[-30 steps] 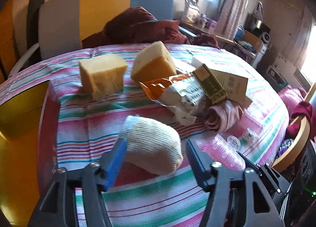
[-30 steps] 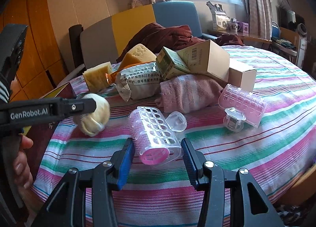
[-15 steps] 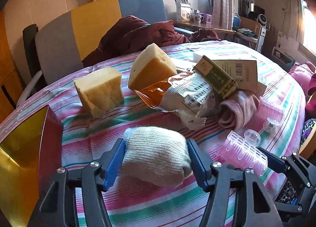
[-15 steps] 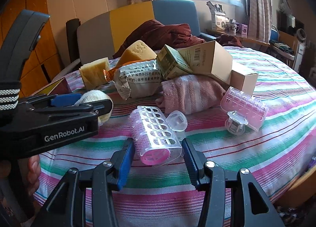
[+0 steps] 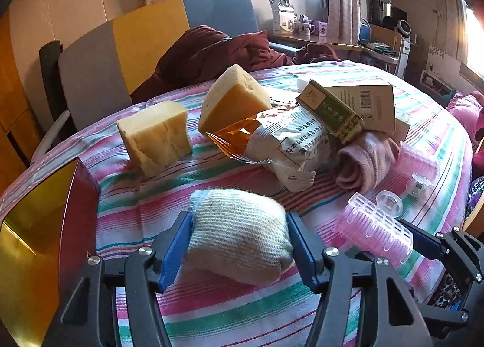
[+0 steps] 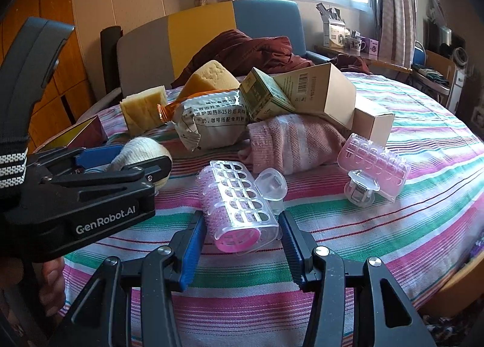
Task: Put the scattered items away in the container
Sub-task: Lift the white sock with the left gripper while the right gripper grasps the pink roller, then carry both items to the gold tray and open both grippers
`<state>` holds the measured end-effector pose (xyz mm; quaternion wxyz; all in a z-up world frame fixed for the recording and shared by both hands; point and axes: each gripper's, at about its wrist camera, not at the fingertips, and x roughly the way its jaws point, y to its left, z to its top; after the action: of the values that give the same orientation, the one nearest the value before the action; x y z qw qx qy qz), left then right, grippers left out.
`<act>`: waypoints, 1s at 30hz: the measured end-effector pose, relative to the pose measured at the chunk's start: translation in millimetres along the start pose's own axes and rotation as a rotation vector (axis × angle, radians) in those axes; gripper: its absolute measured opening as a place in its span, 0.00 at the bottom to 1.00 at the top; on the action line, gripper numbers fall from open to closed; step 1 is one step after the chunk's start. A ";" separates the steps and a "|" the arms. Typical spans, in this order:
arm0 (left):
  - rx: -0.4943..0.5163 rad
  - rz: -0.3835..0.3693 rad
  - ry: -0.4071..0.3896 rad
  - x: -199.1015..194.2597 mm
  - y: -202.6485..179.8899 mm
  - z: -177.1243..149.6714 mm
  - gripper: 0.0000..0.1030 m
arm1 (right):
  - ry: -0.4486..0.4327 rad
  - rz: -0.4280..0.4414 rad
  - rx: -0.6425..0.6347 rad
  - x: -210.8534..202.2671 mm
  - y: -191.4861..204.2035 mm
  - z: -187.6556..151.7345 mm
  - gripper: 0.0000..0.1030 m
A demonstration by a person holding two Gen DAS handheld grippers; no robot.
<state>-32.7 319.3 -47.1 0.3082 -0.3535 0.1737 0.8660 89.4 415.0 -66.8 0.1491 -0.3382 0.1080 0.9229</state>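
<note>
My left gripper [image 5: 239, 247] is shut on a cream knitted sock roll [image 5: 239, 235], its blue pads pressing both sides, just above the striped tablecloth. The roll also shows in the right wrist view [image 6: 142, 150]. My right gripper [image 6: 239, 244] is open, its jaws straddling a pink hair roller [image 6: 239, 211] that lies on the cloth, with small gaps on both sides. The red container with a gold inside [image 5: 39, 226] stands at the left, close beside the left gripper.
Behind lie two yellow sponges [image 5: 157, 132], a snack bag [image 5: 287, 141], a green box [image 6: 263, 96], cardboard boxes [image 6: 320, 90], a pink sock [image 6: 290, 141] and a second pink roller [image 6: 375, 162]. The round table's edge [image 6: 453, 271] falls away at right. A chair [image 6: 211, 32] stands behind.
The left gripper has closed onto the sock roll, which was loose between wider jaws a second ago. The right gripper stayed around the pink roller, hardly moving.
</note>
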 end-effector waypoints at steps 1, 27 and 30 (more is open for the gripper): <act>-0.006 -0.004 0.000 -0.5 0.8 -0.1 0.61 | 0.001 0.000 -0.001 0.1 0.1 0.0 0.49; -0.159 -0.050 -0.106 -97.5 82.7 3.4 0.56 | -0.118 0.105 -0.116 -52.6 51.3 42.9 0.45; -0.194 0.010 -0.116 -106.5 117.2 2.3 0.56 | -0.142 0.145 -0.159 -56.2 80.3 57.1 0.45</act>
<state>-51.2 188.8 40.9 0.2780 -0.3299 0.0728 0.8992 68.6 345.9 20.7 0.0620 -0.2741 0.0477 0.9585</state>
